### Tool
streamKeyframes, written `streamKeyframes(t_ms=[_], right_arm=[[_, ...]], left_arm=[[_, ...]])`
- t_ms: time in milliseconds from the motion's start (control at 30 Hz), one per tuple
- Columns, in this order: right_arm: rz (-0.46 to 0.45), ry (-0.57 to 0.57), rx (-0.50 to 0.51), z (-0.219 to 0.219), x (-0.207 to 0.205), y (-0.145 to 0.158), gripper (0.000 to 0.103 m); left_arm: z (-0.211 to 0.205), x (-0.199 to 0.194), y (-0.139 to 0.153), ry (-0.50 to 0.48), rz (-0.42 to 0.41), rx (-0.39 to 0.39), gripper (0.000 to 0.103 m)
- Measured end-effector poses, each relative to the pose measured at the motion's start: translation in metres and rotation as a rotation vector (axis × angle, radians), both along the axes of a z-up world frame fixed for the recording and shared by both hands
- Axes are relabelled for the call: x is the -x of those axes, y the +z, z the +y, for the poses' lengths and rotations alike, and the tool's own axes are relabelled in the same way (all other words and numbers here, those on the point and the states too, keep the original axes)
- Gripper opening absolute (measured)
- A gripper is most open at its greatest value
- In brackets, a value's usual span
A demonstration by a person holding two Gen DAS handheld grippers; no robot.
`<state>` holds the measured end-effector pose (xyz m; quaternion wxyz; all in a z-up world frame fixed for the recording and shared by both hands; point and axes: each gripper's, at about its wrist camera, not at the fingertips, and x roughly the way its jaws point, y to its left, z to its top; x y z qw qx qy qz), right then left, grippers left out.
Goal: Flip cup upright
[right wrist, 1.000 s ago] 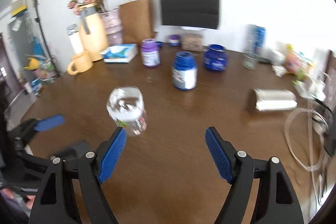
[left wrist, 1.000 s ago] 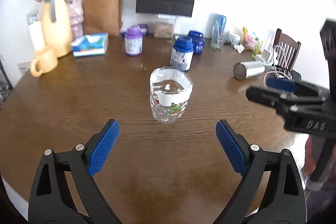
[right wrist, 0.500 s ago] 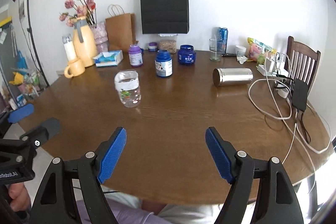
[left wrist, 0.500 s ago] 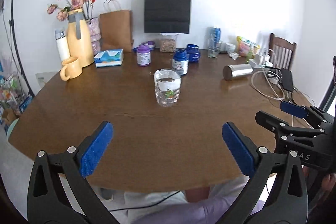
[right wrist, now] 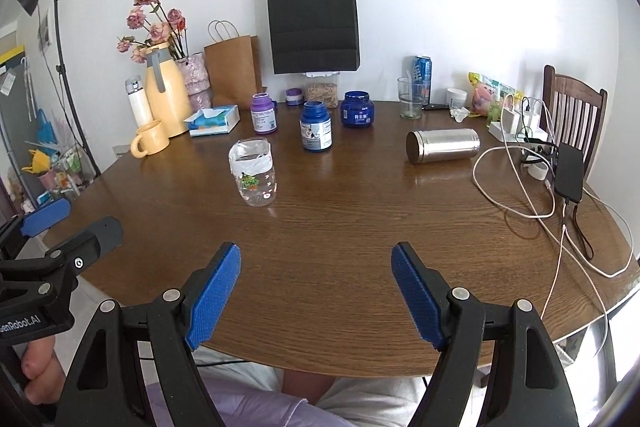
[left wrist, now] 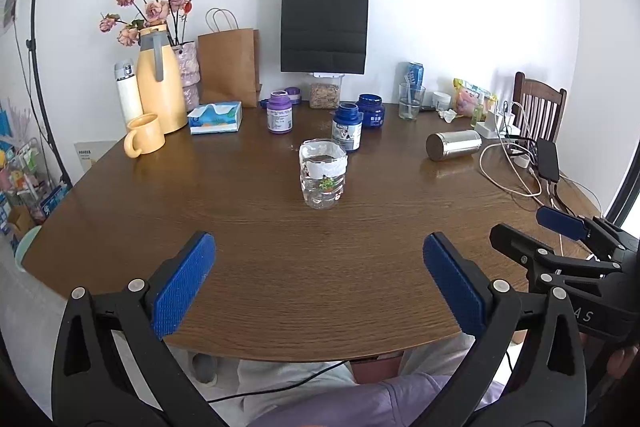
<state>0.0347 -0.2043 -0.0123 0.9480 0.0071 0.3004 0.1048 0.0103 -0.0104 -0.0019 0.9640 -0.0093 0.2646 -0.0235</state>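
Two grippers are held at the near edge of the round wooden table, the left gripper and the right gripper each spread wide with nothing between the blue pads. The clear cup is seen standing upright, mouth up, near the middle of the table and well apart from both tools. A blue-lidded jar is set just behind it, and a steel flask lies on its side to the right.
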Motion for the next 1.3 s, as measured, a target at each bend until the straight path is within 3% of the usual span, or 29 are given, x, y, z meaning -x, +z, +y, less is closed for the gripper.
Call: streamKeyframes(t_ms=[1300], right_arm=[[0.004, 0.010, -0.006, -0.0018, 0.0009, -0.0014, 0.081]], left_arm=[[0.0048, 0.0002, -0.0019, 0.021, 0.001, 0.003, 0.103]])
